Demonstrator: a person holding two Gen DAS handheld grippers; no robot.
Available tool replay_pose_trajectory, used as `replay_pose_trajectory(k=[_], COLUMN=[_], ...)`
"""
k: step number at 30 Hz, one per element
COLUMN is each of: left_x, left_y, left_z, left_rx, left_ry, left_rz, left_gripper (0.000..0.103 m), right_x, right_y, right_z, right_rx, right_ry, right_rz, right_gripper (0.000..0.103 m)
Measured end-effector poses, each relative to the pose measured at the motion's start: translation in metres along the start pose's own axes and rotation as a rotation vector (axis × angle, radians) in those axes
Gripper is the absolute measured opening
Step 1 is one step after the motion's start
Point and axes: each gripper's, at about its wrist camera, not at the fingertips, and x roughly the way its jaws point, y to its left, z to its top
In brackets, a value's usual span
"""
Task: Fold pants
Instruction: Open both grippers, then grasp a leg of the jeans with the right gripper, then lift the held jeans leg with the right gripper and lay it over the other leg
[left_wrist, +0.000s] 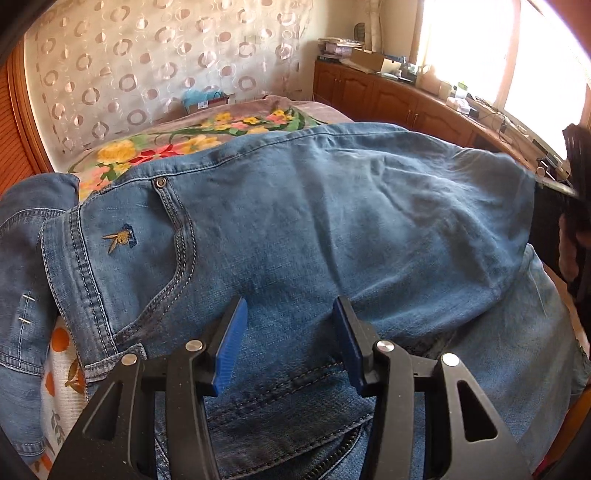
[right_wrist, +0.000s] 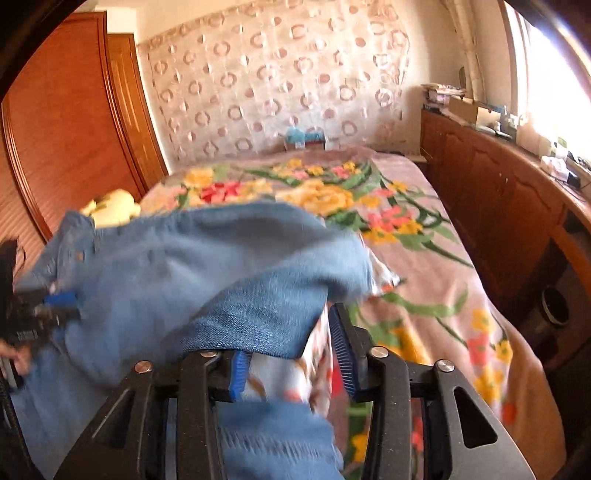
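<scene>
Jeans (left_wrist: 295, 206) beneath left gripper (left_wrist: 288, 325), jaws apart.

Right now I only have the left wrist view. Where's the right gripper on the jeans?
Observer: The right gripper is at a folded-over edge of the jeans; denim drapes over one side of it. It's blurred, so the grip is unclear.
Operator: Anything in the gap?
Observer: Printed white cloth shows between the jaws, under the denim.
Operator: Beyond the waist?
Observer: A pale yellow bundle lies by the wardrobe.
</scene>
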Motion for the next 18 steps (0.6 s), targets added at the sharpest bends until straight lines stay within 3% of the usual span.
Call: replay_pose_trajectory(k=[1,2,6,10,14,18], left_x=[0.000,-0.002,-0.011,-0.033,-0.051,-0.047], left_y=[0.000,0.001,0.010,0.022,0.034,0.040], left_z=[0.000,-0.001,-0.002,-0.008,-0.012,-0.017], left_rx=[-0.002,-0.007,-0.055,-0.122,-0.165,-0.180], left_ry=[-0.003,-0.008,-0.055,-0.155,-0.198,-0.172], left_rz=[0.002,0.005,0.017,0.031,0.044,0.043], left_gripper=[0.049,0.049,0.049,0.049,0.049,0.049], right_x=[0.000,0.001,0.001,0.006,0.033,0.056], right_y=[0.004,0.010,0.046,0.099,0.162,0.192], right_z=[0.008,0.018,0.058,0.079,0.063,0.021], right_rx=[-0.012,-0.024,-0.088,-0.141,-0.240,-0.342], right_ry=[-0.008,-0.018,-0.074,-0.083,0.050,0.200], right_rz=[0.001,0.007,0.071,0.205,0.366,0.370], right_gripper=[0.010,0.008,0.004,0.004,0.004,0.005])
